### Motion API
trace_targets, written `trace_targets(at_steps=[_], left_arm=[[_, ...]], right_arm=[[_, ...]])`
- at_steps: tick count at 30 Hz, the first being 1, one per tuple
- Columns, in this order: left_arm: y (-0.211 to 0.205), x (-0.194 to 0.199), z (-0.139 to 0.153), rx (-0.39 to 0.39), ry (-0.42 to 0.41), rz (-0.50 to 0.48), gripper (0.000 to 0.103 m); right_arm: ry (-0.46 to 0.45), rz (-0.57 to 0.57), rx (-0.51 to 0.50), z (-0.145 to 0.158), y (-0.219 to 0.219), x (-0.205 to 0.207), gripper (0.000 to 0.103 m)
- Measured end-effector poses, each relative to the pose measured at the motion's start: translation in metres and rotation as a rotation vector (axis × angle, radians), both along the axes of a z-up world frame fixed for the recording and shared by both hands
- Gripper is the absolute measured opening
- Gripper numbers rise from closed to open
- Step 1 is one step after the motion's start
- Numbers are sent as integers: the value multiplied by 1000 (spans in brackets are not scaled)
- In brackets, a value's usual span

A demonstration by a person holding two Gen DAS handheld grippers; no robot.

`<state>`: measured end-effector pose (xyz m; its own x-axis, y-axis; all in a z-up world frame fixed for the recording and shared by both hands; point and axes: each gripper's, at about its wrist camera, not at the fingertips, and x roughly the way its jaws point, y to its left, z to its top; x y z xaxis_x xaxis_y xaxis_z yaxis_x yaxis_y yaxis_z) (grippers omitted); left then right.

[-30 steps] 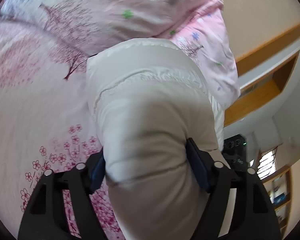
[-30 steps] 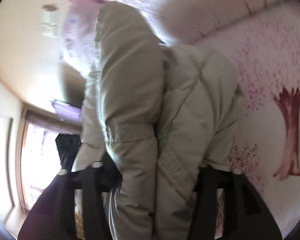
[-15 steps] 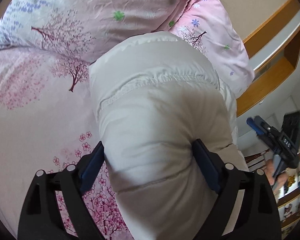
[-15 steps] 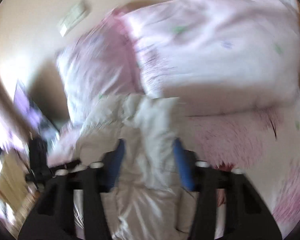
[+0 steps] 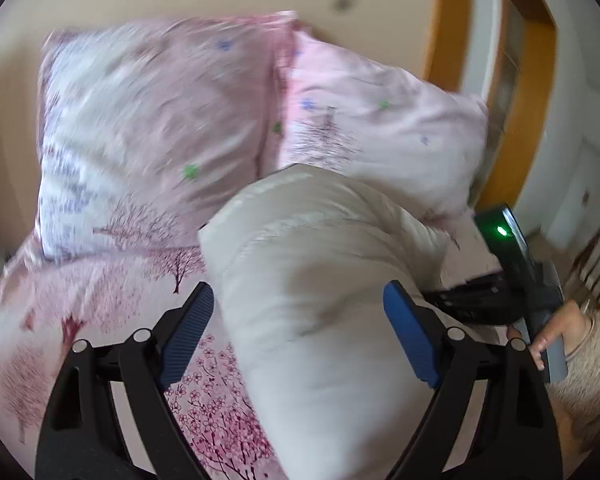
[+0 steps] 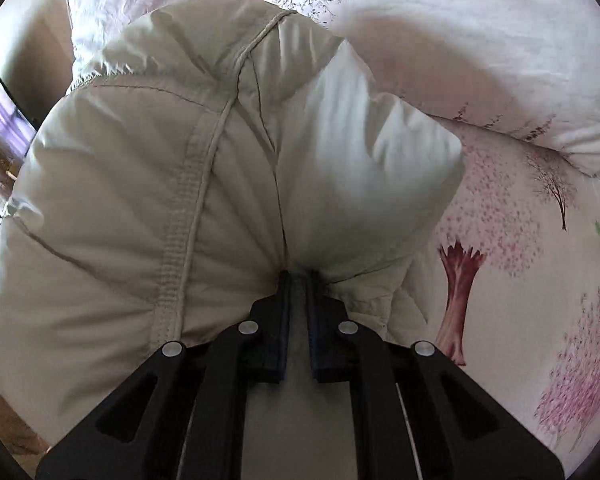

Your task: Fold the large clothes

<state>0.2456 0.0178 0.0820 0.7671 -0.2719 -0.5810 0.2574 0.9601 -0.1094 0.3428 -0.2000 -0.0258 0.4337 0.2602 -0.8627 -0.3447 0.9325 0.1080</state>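
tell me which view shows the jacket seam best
The right wrist view: the jacket fills it in sharp focus, and its stitched seam runs down toward the right gripper, shut on the fabric. The left wrist view shows only a blurred, smooth bulge of jacket, with no clear seam.

Soft daylight fills both views. The left wrist view is smeared by motion blur (the pillows (image 5: 160, 120) most), the right wrist view is sharp; fisheye bending and dark vignetting ring both edges.
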Motion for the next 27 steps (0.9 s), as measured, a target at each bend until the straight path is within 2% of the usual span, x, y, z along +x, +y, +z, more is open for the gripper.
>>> trace_targets(at_steps=[1, 4, 7, 10, 11, 13, 17, 20, 27], left_arm=[[-11, -2, -2, 44, 7, -10, 87], [-24, -6, -11, 99, 22, -25, 87], [-31, -14, -24, 157, 25, -6, 87], [-36, -27, -27, 193, -3, -3, 87], [-36, -29, -28, 196, -6, -7, 87], [-40, -32, -32, 212, 0, -10, 88], [-45, -28, -45, 207, 42, -14, 92], [-49, -29, -53, 214, 44, 1, 94], [-57, -32, -66, 240, 42, 16, 95]], right_arm=[[-7, -8, 10, 0, -1, -2, 7], [-55, -54, 75, -8, -12, -16, 7], [-169, -75, 71, 0, -22, -40, 8], [-276, -91, 125, 21, -36, -67, 14], [-309, -95, 139, 24, -39, -78, 20], [-346, -114, 159, 27, -42, -88, 22], [-288, -132, 150, -7, -43, -90, 22], [-254, -139, 136, -22, -41, -90, 22], [-244, -151, 99, -33, -34, -98, 23]])
